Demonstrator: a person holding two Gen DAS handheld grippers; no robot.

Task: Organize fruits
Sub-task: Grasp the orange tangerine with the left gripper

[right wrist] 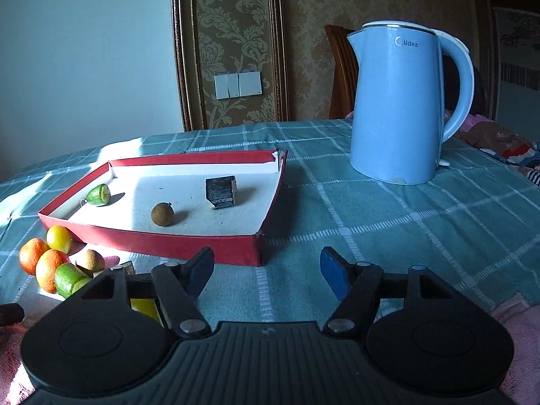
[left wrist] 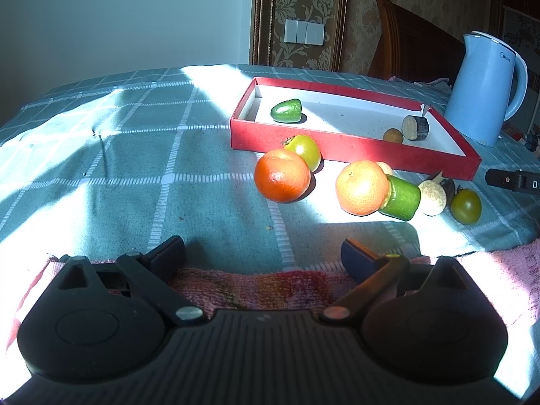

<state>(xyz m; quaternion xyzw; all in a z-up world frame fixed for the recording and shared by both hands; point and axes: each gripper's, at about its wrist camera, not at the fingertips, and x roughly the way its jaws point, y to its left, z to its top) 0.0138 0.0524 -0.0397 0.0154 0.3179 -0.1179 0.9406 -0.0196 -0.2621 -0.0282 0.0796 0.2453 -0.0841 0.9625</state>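
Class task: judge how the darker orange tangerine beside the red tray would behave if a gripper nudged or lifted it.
The darker tangerine looks round, so it would probably roll. Its glossy peel may slip between fingers. It touches the green-yellow tomato, likely nudging it.

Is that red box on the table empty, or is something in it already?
Not empty. The red box holds a green fruit piece, a small brown round fruit and a dark cut chunk; the oranges lie outside.
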